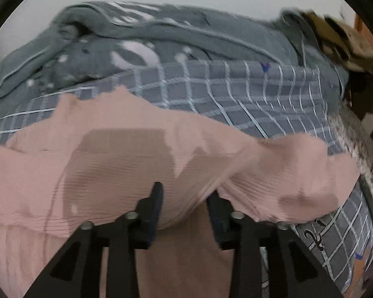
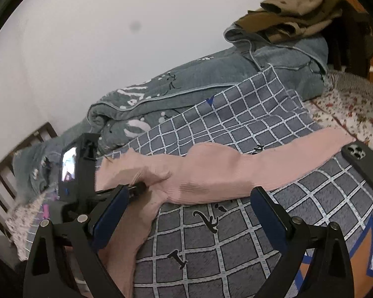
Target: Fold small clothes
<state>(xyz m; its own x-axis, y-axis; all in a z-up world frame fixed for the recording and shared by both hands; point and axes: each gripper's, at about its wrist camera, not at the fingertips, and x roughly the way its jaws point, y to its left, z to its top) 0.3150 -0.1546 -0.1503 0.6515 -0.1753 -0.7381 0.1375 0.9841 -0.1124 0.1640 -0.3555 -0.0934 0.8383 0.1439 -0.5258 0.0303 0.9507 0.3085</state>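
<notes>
- Pink garment (image 1: 126, 154) lies spread across the checked bedcover (image 1: 248, 92), a ribbed knit piece with a long strip running off toward the bed's right side in the right wrist view (image 2: 273, 171).
- Left gripper (image 1: 184, 196) sits low over the pink cloth, fingers (image 1: 156, 198) partly apart; a fold of fabric bulges between them, and I cannot tell whether the pads press on it.
- Right gripper (image 2: 186, 213) hangs with fingers (image 2: 266, 213) spread wide over bare checked cover, nothing between them, the garment's near edge just beyond the tips.
- Edges: the garment's far edge is ragged in the left view, smeared by blur; its near edge drops under the gripper frame and is cut off.
- Open room: a clear stretch of checked cover lies in front of the right gripper and beyond the pink cloth.
- Grey quilt (image 2: 186, 92) is bunched along the wall, hemming in the far side; brown clothes (image 2: 298, 12) pile on top at the right end.
- Black phone (image 2: 360, 159) rests at the bed's right edge, just beside the garment's strip end.
- Floral sheet (image 2: 355, 109) shows past the cover's corner; wooden bed rail (image 2: 2, 181) at left.
- Left gripper body, seen from the right camera, hides part of the garment's left end.
</notes>
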